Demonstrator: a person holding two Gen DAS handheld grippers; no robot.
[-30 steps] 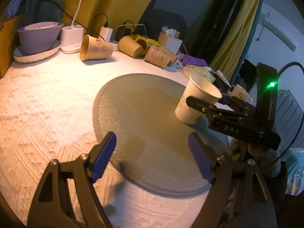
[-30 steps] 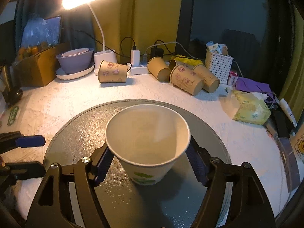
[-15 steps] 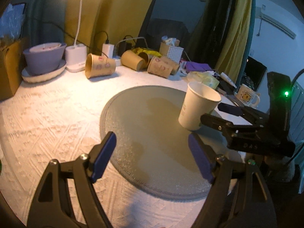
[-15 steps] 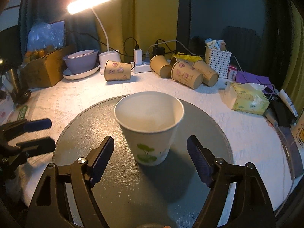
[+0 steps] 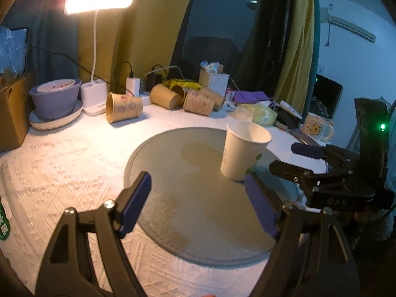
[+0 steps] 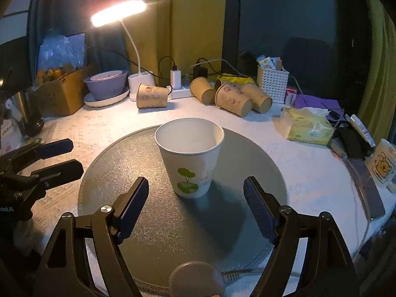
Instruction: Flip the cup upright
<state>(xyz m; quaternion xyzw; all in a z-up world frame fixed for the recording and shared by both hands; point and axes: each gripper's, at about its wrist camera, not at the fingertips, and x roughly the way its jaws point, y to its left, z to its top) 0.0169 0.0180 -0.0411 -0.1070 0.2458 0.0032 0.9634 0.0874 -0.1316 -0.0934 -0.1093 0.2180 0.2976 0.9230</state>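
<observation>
White paper cup with green leaf print: upright on round grey mat. Right gripper and left gripper: fingers spread, nothing held. "DAS" is read on the right gripper's body.

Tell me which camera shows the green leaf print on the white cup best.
The right wrist view: the white cup stands upright and centred, its leaf print facing the lens. The left wrist view shows the cup off to the side, with only a sliver of green at its lower right edge.
</observation>
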